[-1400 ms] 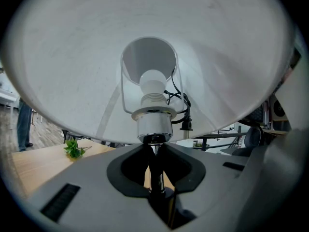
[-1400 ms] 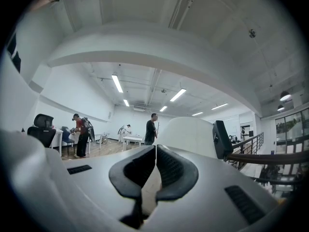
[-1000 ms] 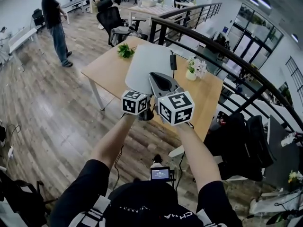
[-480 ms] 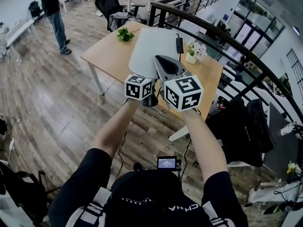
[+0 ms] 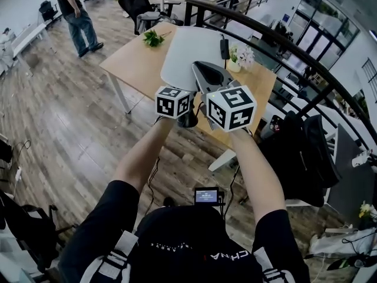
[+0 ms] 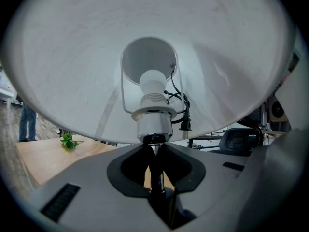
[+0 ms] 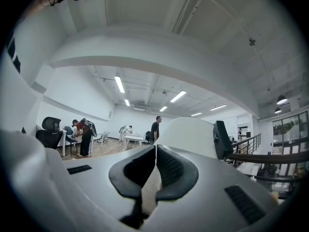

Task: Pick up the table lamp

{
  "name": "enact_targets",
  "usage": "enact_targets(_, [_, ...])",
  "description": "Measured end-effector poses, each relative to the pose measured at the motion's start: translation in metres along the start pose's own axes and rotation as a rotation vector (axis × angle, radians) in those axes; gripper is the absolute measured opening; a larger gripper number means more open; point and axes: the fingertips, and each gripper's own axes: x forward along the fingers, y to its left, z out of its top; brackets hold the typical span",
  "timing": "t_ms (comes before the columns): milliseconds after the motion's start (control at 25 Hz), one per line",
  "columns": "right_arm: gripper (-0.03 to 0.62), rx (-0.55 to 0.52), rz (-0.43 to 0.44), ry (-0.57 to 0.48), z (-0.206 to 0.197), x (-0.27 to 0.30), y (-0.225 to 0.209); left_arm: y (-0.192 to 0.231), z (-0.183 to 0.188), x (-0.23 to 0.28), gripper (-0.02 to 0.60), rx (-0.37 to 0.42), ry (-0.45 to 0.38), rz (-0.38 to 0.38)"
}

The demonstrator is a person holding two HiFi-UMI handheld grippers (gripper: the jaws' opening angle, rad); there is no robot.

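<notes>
Holding one table lamp (image 5: 189, 55) up in front of the chest, with its single white shade (image 6: 72, 71) uppermost and its one dark round base (image 5: 187, 121) low between two marker cubes (image 5: 174, 102) (image 5: 231, 108), one cube to each gripper. Clamping the lamp's one thin stem (image 6: 155, 173) in the left gripper (image 6: 154, 149), both pads pressed against the rod just below one chrome socket (image 6: 154, 127). Looking up into the shade from there: one white bulb (image 6: 153, 81) and one black cord (image 6: 183, 112) ending in a plug. Gripping nothing with the right gripper (image 7: 155, 153), its two jaws brought tip to tip and bare, just beside the shade on the right. Seen past the shade in the right gripper view: one black oblong thing (image 7: 219, 139), kind unclear, and several distant figures too small to count surely. Beyond the lamp in the head view: one wooden table (image 5: 132, 63), bearing one green sprig (image 5: 154, 38) near its far left corner and one small pot of white flowers (image 5: 237, 58) toward its right side, well apart from each other. Also one standing person (image 5: 76, 7) on the plank floor well to the left of the table, and one dark curved handrail (image 5: 265, 40) sweeping past its right side.
</notes>
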Motion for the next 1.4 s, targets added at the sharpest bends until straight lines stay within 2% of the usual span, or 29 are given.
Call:
enact_targets(360, [0.032,0.005,0.022,-0.017,0.003,-0.025,-0.011,-0.022,0.001,0.006,0.078,0.018,0.005,0.026])
enact_targets(880, [0.032,0.002,0.023,-0.029,0.012,-0.032,-0.021,-0.031,0.011,0.015,0.078,0.028,0.0,0.021])
enact_targets(1400, [0.032,0.014,0.034,-0.017,0.002,-0.04,-0.029,-0.039,-0.001,0.023,0.078,0.02,0.013,0.021])
